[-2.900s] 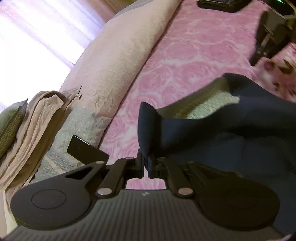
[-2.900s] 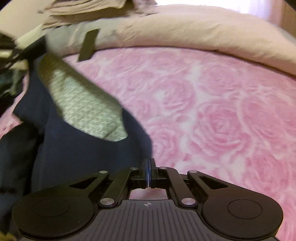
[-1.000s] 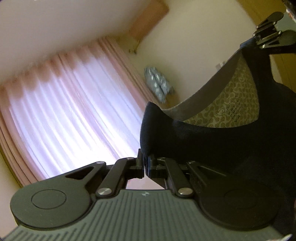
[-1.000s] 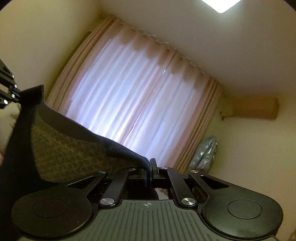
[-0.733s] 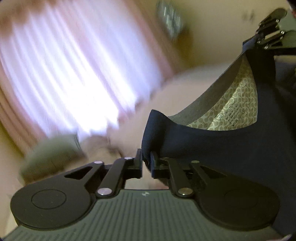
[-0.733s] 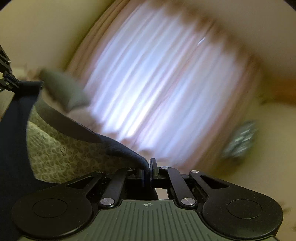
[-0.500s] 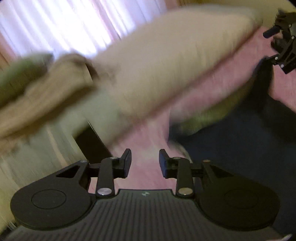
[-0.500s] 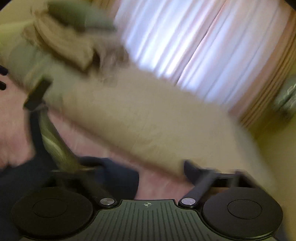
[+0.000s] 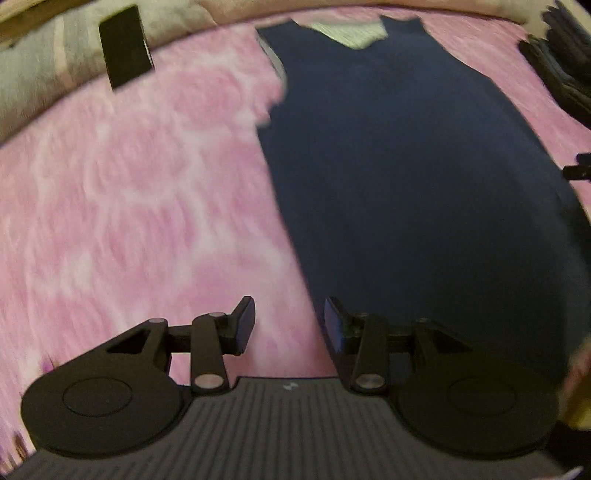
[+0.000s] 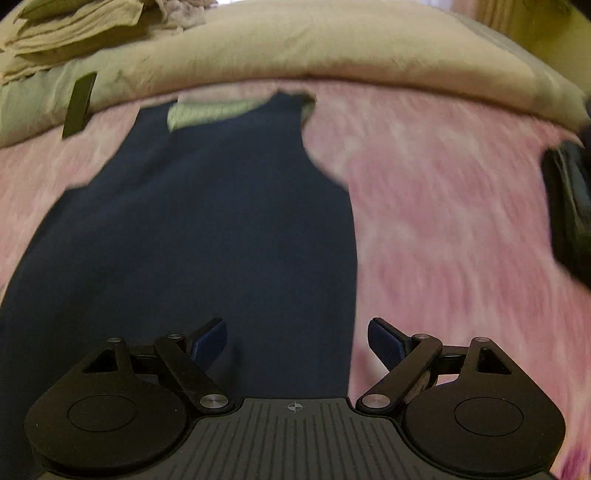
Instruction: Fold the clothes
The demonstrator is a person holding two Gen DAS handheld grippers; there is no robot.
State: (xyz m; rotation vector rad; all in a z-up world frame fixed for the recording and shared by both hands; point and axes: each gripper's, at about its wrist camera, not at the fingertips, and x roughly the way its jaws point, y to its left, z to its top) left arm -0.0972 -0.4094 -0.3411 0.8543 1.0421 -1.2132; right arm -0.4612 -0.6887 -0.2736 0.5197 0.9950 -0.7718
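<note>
A navy sleeveless garment [image 9: 406, 177] lies spread flat on the pink rose blanket [image 9: 129, 206], its neck with a pale patterned lining [image 9: 347, 33] at the far end. My left gripper [image 9: 290, 325] hovers over the garment's near left edge; its jaws are opening and nothing is between them. In the right wrist view the same garment [image 10: 203, 221] fills the left half. My right gripper [image 10: 295, 339] stands wide open above the garment's near right edge, and it holds nothing. The picture is motion-blurred.
A rolled beige duvet [image 10: 314, 48] runs along the far side of the bed, with folded beige cloth [image 10: 74, 29] at its left end. A flat black object [image 9: 125, 46] leans against the roll. A dark pile [image 10: 569, 214] sits at the right edge.
Both grippers held the garment's shoulder corners aloft, then swung down toward the bed and opened. The garment has dropped and now lies flat on the blanket.
</note>
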